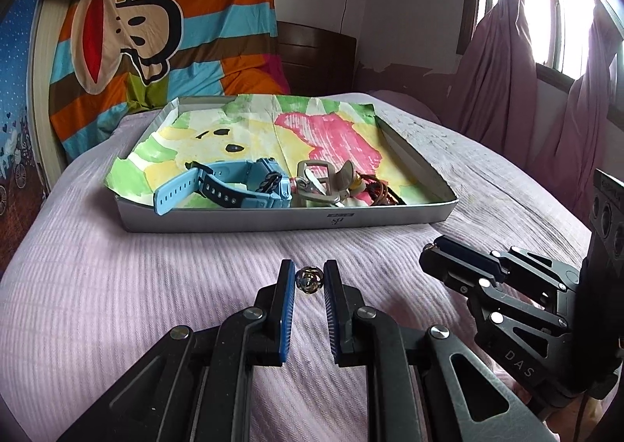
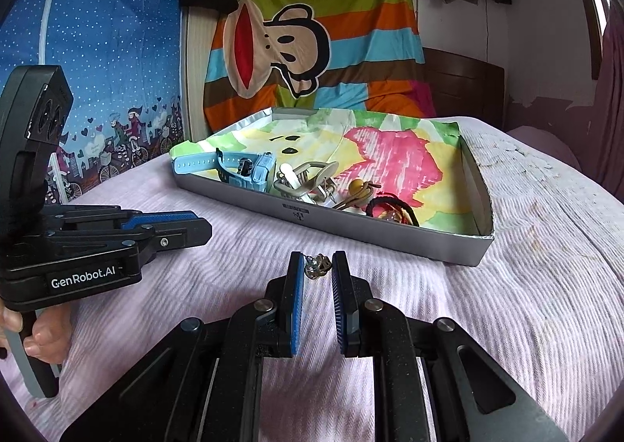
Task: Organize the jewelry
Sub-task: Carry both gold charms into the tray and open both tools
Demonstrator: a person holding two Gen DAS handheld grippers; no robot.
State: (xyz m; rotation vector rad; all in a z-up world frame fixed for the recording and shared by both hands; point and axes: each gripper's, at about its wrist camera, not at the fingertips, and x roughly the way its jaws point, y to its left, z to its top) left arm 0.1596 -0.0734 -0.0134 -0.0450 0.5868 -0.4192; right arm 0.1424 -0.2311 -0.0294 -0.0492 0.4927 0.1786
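Note:
A small silver ring [image 1: 308,280] sits between the fingertips of my left gripper [image 1: 309,273], whose jaws stand slightly apart and touch its sides. A second small metal piece [image 2: 316,266] sits the same way in my right gripper [image 2: 317,265]. Both hover just above the pink bedspread. A grey cardboard tray [image 1: 280,219] lined with coloured paper lies ahead; it also shows in the right wrist view [image 2: 390,237]. In it lie a blue watch [image 1: 234,186], a beige hair clip [image 1: 323,180] and cord bracelets [image 2: 374,204]. The right gripper shows in the left wrist view [image 1: 431,249], the left gripper in the right wrist view [image 2: 202,227].
A striped monkey-print blanket [image 1: 148,32] hangs behind the bed. A dark wooden headboard [image 1: 316,52] stands at the back. Purple curtains [image 1: 526,71] hang at the window on the right. The pink bedspread [image 1: 156,286] surrounds the tray.

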